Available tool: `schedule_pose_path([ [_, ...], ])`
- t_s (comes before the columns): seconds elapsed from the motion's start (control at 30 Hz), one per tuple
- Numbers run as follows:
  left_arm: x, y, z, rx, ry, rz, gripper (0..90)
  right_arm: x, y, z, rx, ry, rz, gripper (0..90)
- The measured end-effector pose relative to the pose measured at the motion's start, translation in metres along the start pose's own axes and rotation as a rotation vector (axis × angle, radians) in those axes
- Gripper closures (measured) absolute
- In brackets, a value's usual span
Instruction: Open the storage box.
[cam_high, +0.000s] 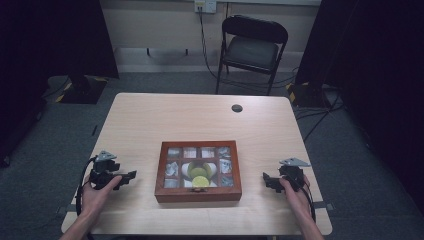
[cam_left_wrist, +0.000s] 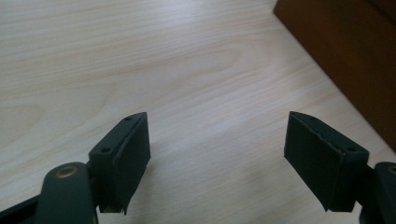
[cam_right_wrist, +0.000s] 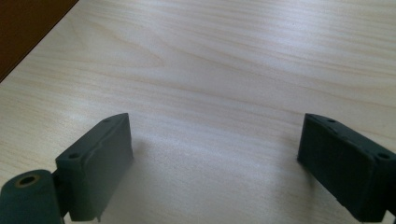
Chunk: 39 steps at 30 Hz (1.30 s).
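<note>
Wooden box (cam_high: 198, 171) sits lid-down mid-table, presumably so both sides stay reachable. Left gripper (cam_high: 131, 174) and right gripper (cam_high: 265, 177) flank the box, jaws spread, empty, likely staged to approach it.

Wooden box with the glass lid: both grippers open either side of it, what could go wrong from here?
1. The wooden box has a windowed lid; a jaw landing on the panes rather than the frame could slip or crack them.
2. Left gripper and right gripper sit apart from the box on opposite sides; uneven contact could skew it across the table.
3. The cups and the lime inside look loose and could shift if the box tilts.
</note>
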<state>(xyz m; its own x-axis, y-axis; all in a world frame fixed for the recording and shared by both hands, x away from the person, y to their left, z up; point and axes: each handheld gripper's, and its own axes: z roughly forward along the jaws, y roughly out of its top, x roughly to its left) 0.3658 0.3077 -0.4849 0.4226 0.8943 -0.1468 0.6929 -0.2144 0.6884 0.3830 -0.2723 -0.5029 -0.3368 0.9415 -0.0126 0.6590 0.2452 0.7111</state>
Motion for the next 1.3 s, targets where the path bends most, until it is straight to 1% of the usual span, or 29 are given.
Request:
schedule_pose_path([
  [0.07, -0.004, 0.001, -0.002, -0.017, -0.014, 0.007, 23.8, 0.0, 0.0, 0.0, 0.0, 0.0, -0.001, 9.3],
  [0.13, -0.009, 0.003, -0.004, -0.026, -0.024, 0.023, 25.4, 0.0, 0.0, 0.0, 0.0, 0.004, -0.004, 9.3],
  [0.2, -0.014, 0.005, -0.007, -0.041, -0.035, 0.054, 26.6, 0.0, 0.0, 0.0, 0.0, 0.006, -0.007, 9.3],
  [0.27, -0.019, 0.006, -0.01, -0.061, -0.039, 0.074, 27.5, 0.0, 0.0, 0.0, 0.0, 0.007, -0.008, 9.3],
  [0.3, -0.022, 0.007, -0.012, -0.068, -0.046, 0.089, 27.8, 0.0, 0.0, 0.0, 0.0, 0.007, -0.009, 9.3],
  [0.33, -0.024, 0.008, -0.013, -0.073, -0.053, 0.091, 28.3, 0.0, 0.0, 0.0, 0.0, 0.008, -0.01, 9.3],
  [0.4, -0.027, 0.009, -0.015, -0.076, -0.086, 0.104, 28.8, 0.0, 0.0, 0.0, 0.001, 0.009, -0.011, 9.3],
  [0.43, -0.029, 0.009, -0.016, -0.075, -0.089, 0.109, 29.5, 0.0, 0.0, 0.0, 0.001, 0.011, -0.012, 9.3],
  [0.47, -0.031, 0.009, -0.017, -0.084, -0.097, 0.11, 29.6, 0.0, 0.0, 0.0, 0.001, 0.012, -0.014, 9.3],
  [0.5, -0.033, 0.01, -0.018, -0.083, -0.109, 0.114, 30.0, 0.0, 0.0, 0.0, 0.001, 0.012, -0.014, 9.3],
  [0.57, -0.036, 0.011, -0.02, -0.085, -0.15, 0.112, 34.9, 0.0, 0.0, 0.0, 0.001, 0.012, -0.014, 9.3],
  [0.63, -0.041, 0.013, -0.022, -0.08, -0.173, 0.113, 35.7, 0.0, 0.0, 0.0, 0.001, 0.012, -0.015, 9.3],
  [0.67, -0.041, 0.013, -0.022, -0.08, -0.173, 0.113, 35.8, 0.0, 0.0, 0.0, 0.001, 0.012, -0.014, 9.3],
  [0.7, -0.043, 0.013, -0.023, -0.078, -0.196, 0.114, 37.0, 0.0, 0.0, 0.0, 0.001, 0.012, -0.015, 9.3],
  [0.73, -0.045, 0.014, -0.024, -0.075, -0.208, 0.116, 37.7, 0.0, 0.0, 0.0, 0.001, 0.013, -0.014, 9.3],
  [0.9, -0.054, 0.017, -0.027, -0.088, -0.247, 0.145, 38.9, 0.0, 0.0, 0.0, 0.001, 0.013, -0.015, 9.2],
  [1.0, -0.062, 0.02, -0.028, -0.101, -0.267, 0.172, 39.5, 0.0, 0.0, 0.0, 0.001, 0.014, -0.014, 9.2],
  [1.03, -0.065, 0.021, -0.029, -0.102, -0.287, 0.164, 39.8, 0.0, 0.0, 0.0, 0.0, 0.014, -0.015, 9.2],
  [1.07, -0.067, 0.022, -0.029, -0.101, -0.295, 0.16, 40.0, 0.0, 0.0, 0.0, 0.001, 0.014, -0.015, 9.2],
  [1.1, -0.072, 0.022, -0.03, -0.096, -0.303, 0.161, 41.1, 0.0, 0.0, 0.0, 0.001, 0.014, -0.015, 9.2],
  [1.13, -0.076, 0.023, -0.03, -0.09, -0.307, 0.174, 43.3, 0.0, 0.0, 0.0, 0.0, 0.014, -0.015, 9.2],
  [1.17, -0.081, 0.024, -0.03, -0.086, -0.328, 0.188, 43.4, 0.0, 0.0, 0.0, 0.001, 0.014, -0.014, 9.2],
  [1.23, -0.09, 0.026, -0.029, -0.081, -0.329, 0.223, 43.4, 0.0, 0.0, 0.0, 0.001, 0.014, -0.014, 9.2],
  [1.3, -0.097, 0.028, -0.029, -0.085, -0.341, 0.247, 44.3, 0.0, 0.0, 0.0, 0.001, 0.014, -0.014, 9.2],
])
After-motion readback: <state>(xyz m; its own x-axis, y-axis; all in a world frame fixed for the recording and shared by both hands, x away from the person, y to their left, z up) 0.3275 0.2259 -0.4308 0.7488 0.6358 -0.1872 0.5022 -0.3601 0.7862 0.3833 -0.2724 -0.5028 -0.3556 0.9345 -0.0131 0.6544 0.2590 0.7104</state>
